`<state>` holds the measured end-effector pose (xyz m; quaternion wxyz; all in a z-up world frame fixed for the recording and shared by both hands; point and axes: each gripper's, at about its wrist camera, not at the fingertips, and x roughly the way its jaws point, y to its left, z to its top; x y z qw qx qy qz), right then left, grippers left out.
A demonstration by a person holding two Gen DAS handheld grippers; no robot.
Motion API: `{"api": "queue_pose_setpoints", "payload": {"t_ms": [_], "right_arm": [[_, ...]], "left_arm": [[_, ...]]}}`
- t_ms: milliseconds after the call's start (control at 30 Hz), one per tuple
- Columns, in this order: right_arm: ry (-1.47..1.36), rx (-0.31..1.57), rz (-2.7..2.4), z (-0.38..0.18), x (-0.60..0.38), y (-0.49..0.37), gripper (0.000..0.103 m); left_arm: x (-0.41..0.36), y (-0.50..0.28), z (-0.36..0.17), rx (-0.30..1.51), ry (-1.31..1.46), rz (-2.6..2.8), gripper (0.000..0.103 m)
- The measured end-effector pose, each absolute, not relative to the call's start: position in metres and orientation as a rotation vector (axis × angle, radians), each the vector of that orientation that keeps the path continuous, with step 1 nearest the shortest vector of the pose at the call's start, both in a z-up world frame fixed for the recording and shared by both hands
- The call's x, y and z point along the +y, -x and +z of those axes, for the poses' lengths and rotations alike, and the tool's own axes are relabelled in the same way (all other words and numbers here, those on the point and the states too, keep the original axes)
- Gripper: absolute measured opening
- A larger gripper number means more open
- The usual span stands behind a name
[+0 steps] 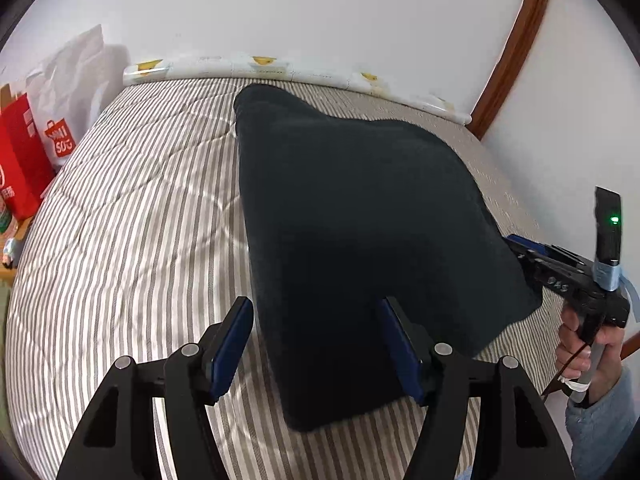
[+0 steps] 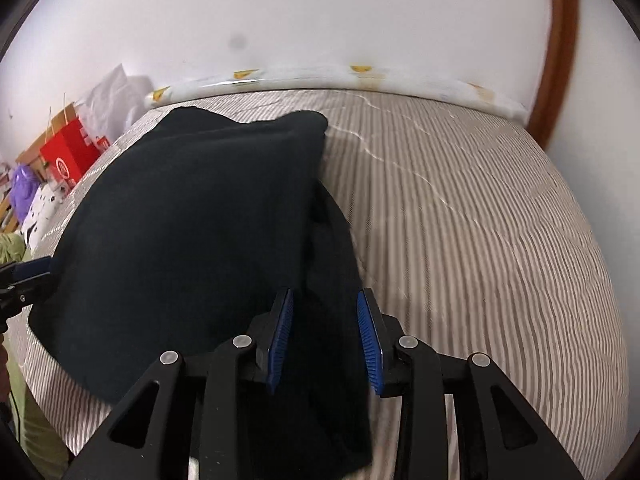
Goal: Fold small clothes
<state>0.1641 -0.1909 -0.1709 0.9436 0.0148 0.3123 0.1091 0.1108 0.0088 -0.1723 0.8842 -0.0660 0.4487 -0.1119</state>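
Striped grey-and-white quilted bedding (image 1: 132, 216) covers the whole work surface, a bed pushed against a white wall (image 1: 320, 8). Brown wood trim (image 1: 516, 44) runs down the right side. A white padded roll with yellow marks (image 1: 260, 66) lies along the far edge of the bed where it meets the wall.

Dark navy garment (image 1: 360, 220) lies spread on the bedding, centre to near edge, largest item on it. In the right wrist view one part looks doubled over another; the exact layering is hard to read.

Left gripper (image 1: 316, 344): jaws well apart, not clamped. Its right finger sits over the garment's near edge, the left finger over bare bedding.

Right gripper (image 2: 324, 344): jaws partly apart, with dark cloth between the blue pads (image 2: 280, 340); the pads don't appear to be pressing it. The left wrist view shows it at the garment's right edge, the person's hand (image 1: 584, 352) on the handle, light blue sleeve behind.

Off the bed's left side: a red paper bag (image 1: 20, 160), a white shopping bag (image 1: 68, 92), and, in the right wrist view, a purple plush (image 2: 22, 188). Nothing blocks the garment.
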Motion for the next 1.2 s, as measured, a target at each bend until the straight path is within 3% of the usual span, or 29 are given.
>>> {"api": "queue_pose_setpoints", "payload": {"t_ms": [433, 900, 1200], "right_arm": [[-0.089, 0.560, 0.237, -0.141, -0.211, -0.129, 0.033], [-0.057, 0.534, 0.318, -0.075, -0.165, -0.228, 0.034], [-0.051, 0.655, 0.333, -0.118, -0.133, -0.296, 0.036]], "left_arm": [[0.009, -0.113, -0.161, 0.902, 0.131, -0.200, 0.064], [0.021, -0.217, -0.149, 0.878, 0.117, -0.171, 0.064], [0.027, -0.268, -0.177, 0.888, 0.115, -0.162, 0.067]]}}
